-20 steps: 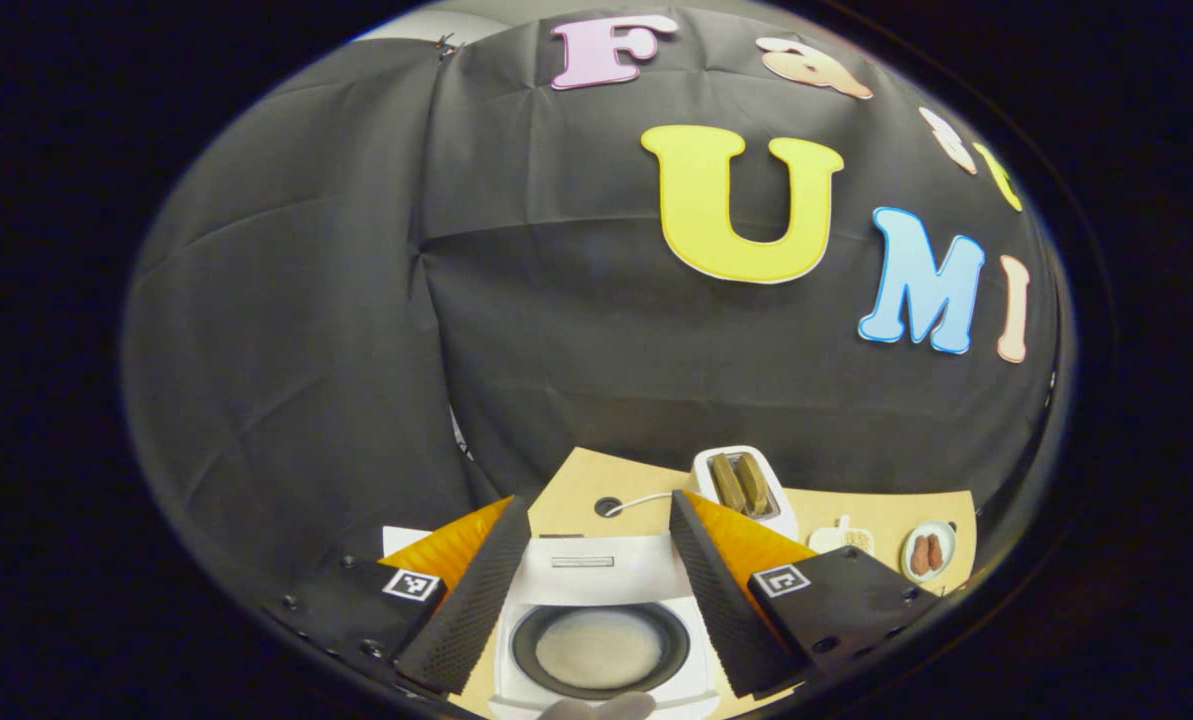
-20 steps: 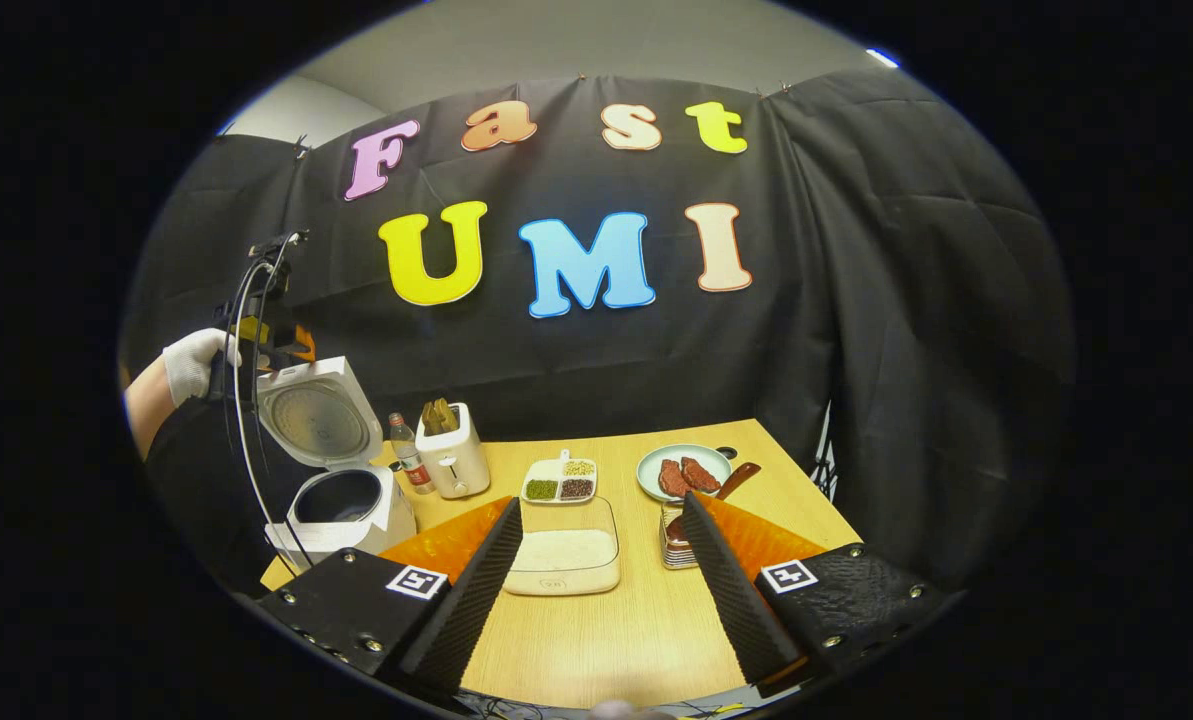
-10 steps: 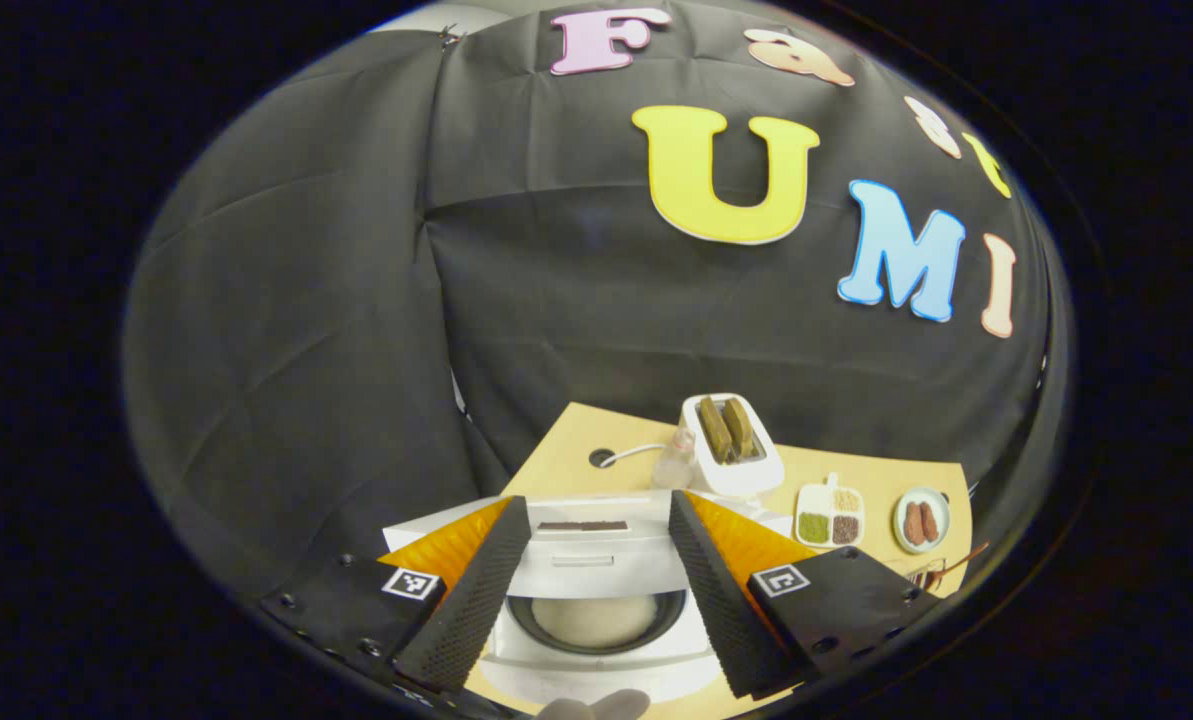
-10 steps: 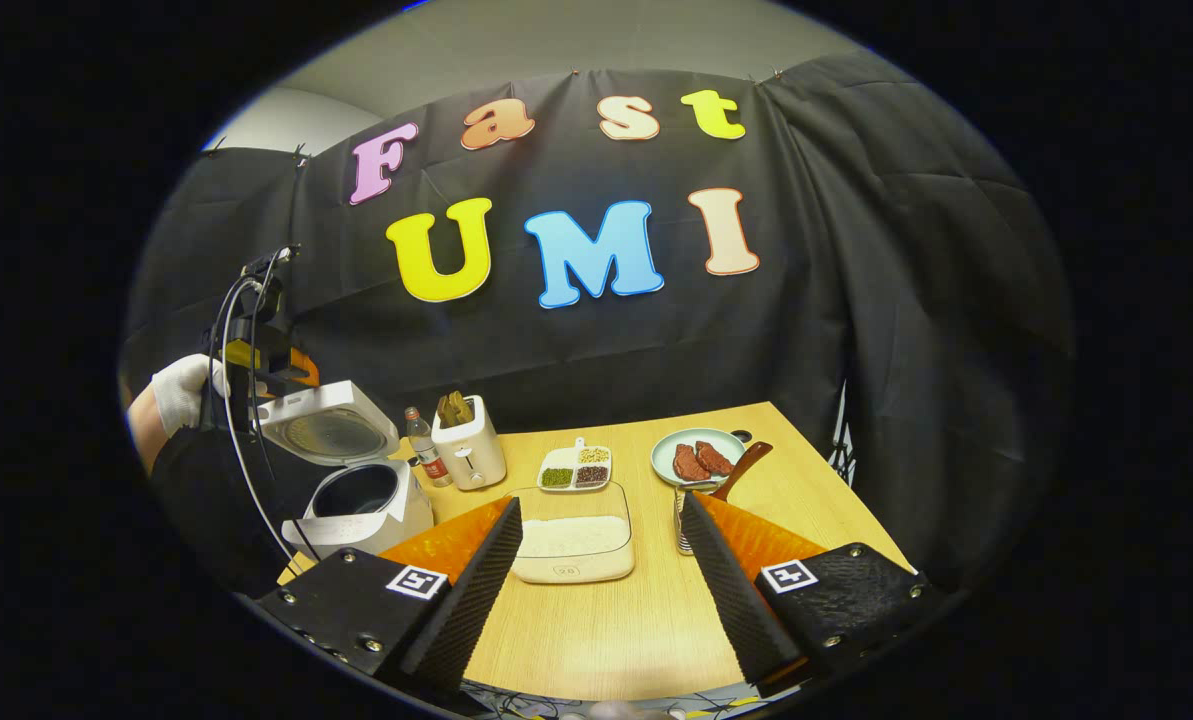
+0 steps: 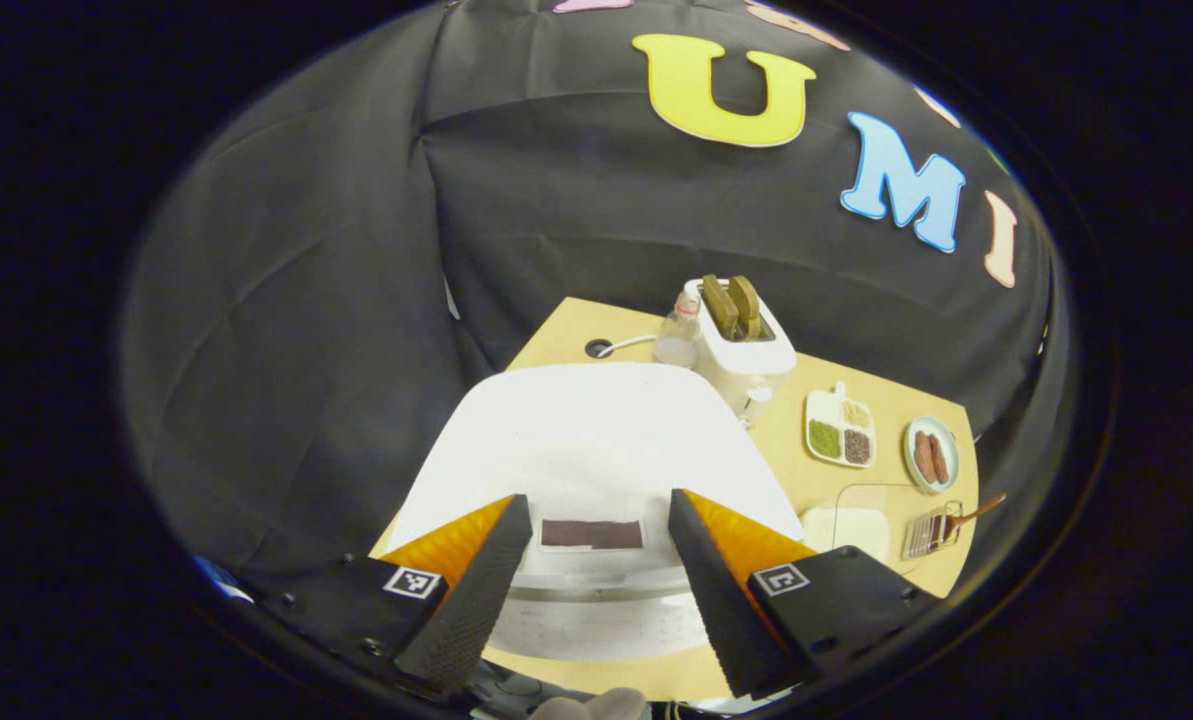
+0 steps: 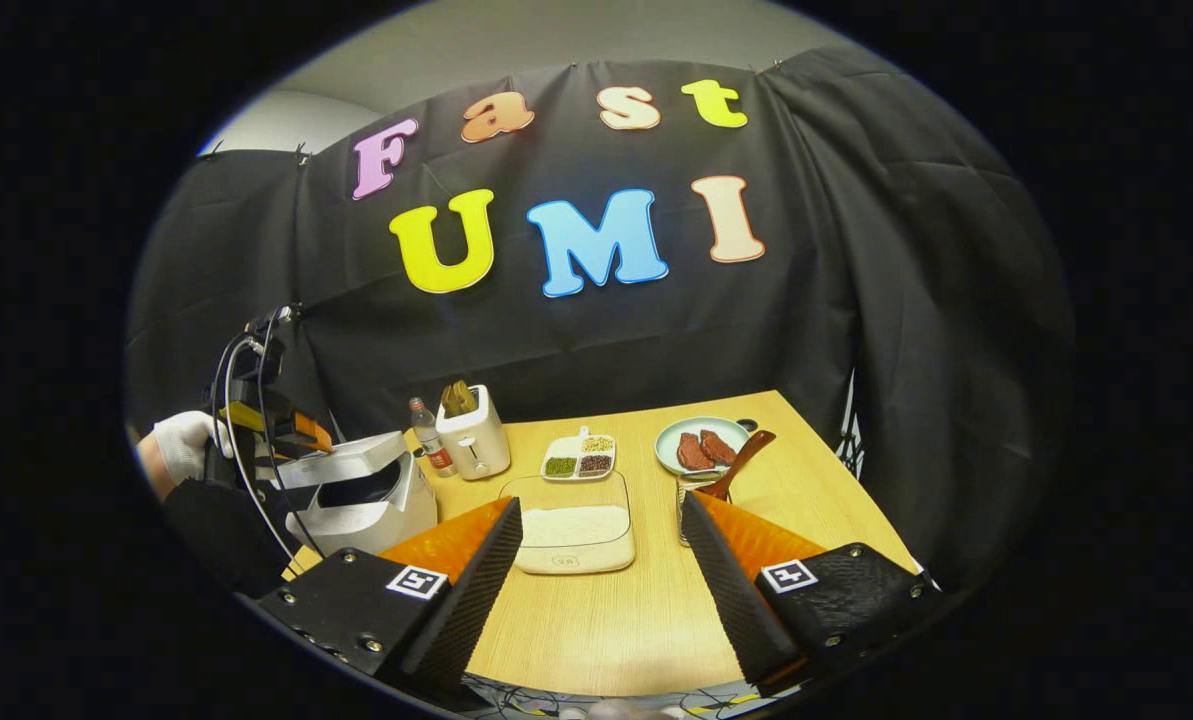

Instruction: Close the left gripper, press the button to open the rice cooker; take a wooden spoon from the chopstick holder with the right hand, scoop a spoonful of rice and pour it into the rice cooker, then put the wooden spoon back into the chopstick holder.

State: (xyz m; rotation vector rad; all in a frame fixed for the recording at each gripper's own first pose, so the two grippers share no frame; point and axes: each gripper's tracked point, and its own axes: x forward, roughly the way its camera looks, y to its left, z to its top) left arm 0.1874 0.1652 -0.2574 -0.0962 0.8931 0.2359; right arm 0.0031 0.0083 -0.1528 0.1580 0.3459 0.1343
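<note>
The white rice cooker (image 6: 366, 495) stands at the table's left end, its lid (image 5: 596, 440) lowered almost flat with a dark gap still under it. My left gripper (image 5: 598, 500) hovers just above the lid, open with nothing between its fingers; the right gripper view shows it (image 6: 276, 425) at the lid's edge, held by a gloved hand. The wooden spoon (image 6: 741, 462) stands in the wire chopstick holder (image 6: 691, 492). A glass dish of rice (image 6: 571, 530) lies mid-table. My right gripper (image 6: 601, 502) hangs open over the near table, empty.
Behind the cooker stand a toaster (image 6: 473, 440) and a small bottle (image 6: 426, 450). A divided dish of beans (image 6: 578, 462) and a plate of meat (image 6: 696, 450) sit at the back. Cables trail from the left gripper.
The cooker lid has swung down from upright to almost flat, and my left gripper has come down with it. The right gripper has drawn back slightly from the table.
</note>
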